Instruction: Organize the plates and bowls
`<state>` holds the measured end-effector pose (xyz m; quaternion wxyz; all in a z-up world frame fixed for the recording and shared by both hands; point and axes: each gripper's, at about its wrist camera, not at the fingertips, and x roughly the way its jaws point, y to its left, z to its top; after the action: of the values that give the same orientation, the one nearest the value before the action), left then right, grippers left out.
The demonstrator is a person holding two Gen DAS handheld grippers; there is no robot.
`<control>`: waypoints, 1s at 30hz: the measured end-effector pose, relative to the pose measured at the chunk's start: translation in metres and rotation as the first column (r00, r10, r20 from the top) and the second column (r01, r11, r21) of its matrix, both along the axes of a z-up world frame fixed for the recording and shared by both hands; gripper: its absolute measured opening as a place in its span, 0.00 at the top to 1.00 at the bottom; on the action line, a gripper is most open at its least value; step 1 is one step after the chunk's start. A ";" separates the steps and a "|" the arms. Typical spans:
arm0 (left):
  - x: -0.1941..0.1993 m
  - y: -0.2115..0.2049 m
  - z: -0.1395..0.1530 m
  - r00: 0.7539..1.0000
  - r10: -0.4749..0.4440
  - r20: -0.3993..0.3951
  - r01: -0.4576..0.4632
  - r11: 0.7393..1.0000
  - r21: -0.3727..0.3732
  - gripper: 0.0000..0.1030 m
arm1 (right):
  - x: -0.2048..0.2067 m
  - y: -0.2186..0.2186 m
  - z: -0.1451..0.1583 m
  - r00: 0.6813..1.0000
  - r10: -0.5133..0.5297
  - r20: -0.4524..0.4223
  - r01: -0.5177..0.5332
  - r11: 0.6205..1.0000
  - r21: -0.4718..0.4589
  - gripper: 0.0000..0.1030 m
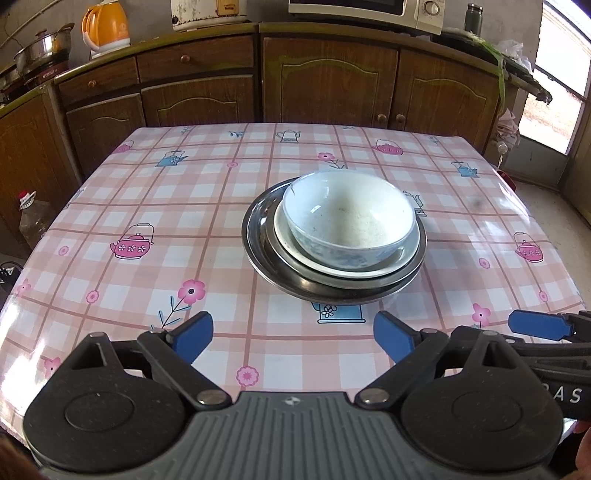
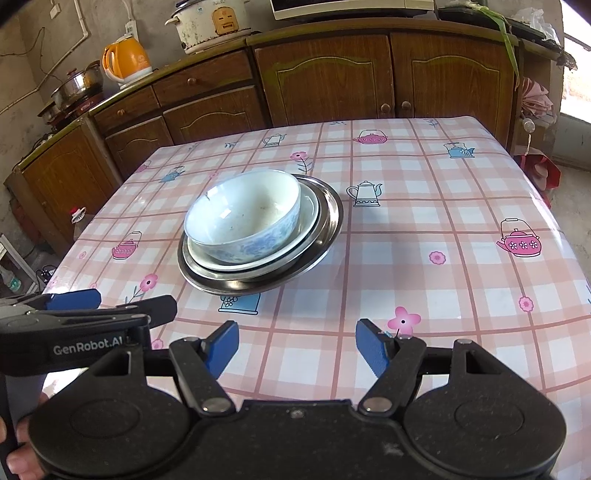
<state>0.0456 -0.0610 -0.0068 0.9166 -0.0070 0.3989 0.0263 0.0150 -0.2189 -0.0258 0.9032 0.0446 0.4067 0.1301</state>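
Left wrist view: bench (image 1: pixel 110 229) under a pink checked cloth, wooden cabinets (image 1: pixel 332 77) behind, orange kettle (image 1: pixel 107 27) on the counter top

Stack near bench centre, largest to smallest: steel plate (image 1: pixel 258 254) at the bottom, white plate (image 1: pixel 286 240) nested in it, blue-patterned bowl (image 1: pixel 347 218) on top. Looks already nested; judged close to done unless the stack has to go elsewhere

Risks, judged:
- bowl sits off-centre toward the far rim of the white plate, so gripping the steel plate by one edge and tilting could slide bowl and white plate off
- glossy cloth plus smooth steel rim means a one-sided pinch could skid the whole stack across the bench instead of lifting it
- both tongs side by side, near each other; converging on the same rim could knock them together

Left tongs (image 1: pixel 293 336): spread apart, nothing between the pads, hovering over the cloth. Stack straight ahead, clear gap, no contact

Right tongs (image 2: pixel 297 345): also spread wide, empty. Stack ahead and to the left in the right wrist view, well clear. Left tool body crosses the lower-left corner of that view, so the left one sits just beside the right
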 end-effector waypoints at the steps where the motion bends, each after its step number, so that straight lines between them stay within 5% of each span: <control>1: 0.000 -0.001 0.000 1.000 0.000 0.000 0.000 1.000 0.003 0.06 | 0.000 0.000 0.000 1.000 0.000 0.000 0.000 1.000 -0.001 0.19; 30: 0.003 0.001 0.000 1.000 0.008 -0.005 -0.008 1.000 0.016 0.06 | 0.003 0.000 -0.005 1.000 0.005 -0.015 -0.005 1.000 0.007 0.19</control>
<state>0.0482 -0.0601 -0.0069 0.9154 -0.0013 0.4011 0.0334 0.0178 -0.2188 -0.0305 0.8996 0.0476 0.4132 0.1332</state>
